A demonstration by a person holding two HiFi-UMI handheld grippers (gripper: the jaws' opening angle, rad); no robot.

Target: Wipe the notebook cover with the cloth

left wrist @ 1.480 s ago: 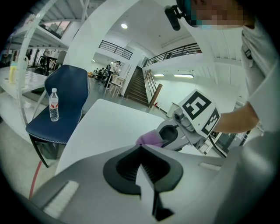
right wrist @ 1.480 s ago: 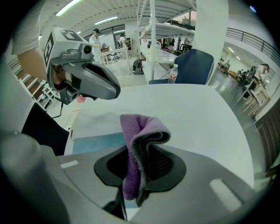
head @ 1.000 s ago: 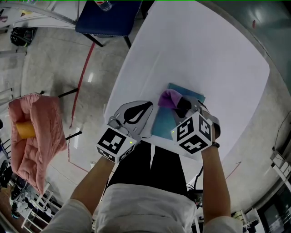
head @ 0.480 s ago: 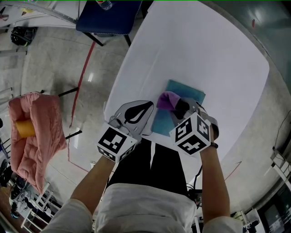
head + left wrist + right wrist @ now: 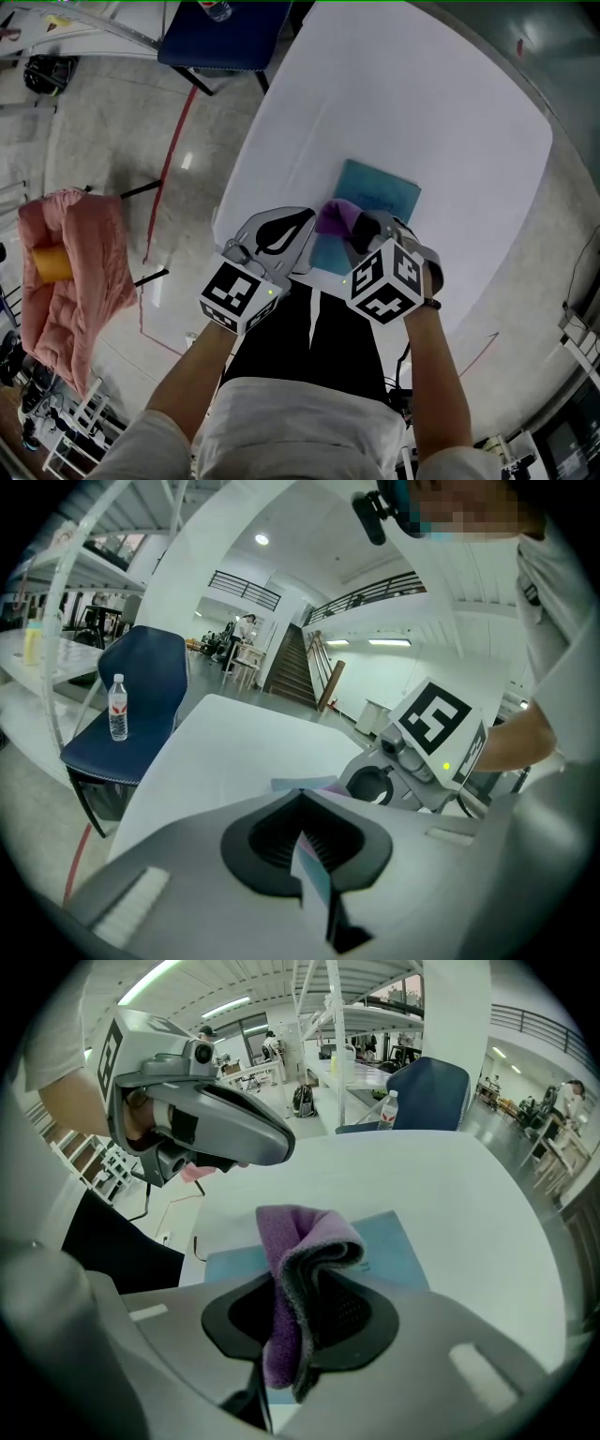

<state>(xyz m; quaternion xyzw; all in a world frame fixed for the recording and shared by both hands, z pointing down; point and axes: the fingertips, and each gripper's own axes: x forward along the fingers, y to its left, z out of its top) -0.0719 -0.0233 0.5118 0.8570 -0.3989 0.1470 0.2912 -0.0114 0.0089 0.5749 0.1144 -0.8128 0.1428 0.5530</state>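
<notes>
A teal notebook lies flat on the white table just in front of me. My left gripper is at its near left edge, shut on a thin edge of the notebook. My right gripper is shut on a folded purple cloth, which rests over the notebook's left part. In the right gripper view the cloth sticks up between the jaws, with the cover behind it and the left gripper to the upper left.
A blue chair with a water bottle stands beyond the table's far left corner. A pink fabric heap lies on the floor at the left. The table's near edge runs right under both grippers.
My right gripper has slid left and toward me with the cloth across the cover, baring more of the notebook's far right part. The left gripper has stayed put.
</notes>
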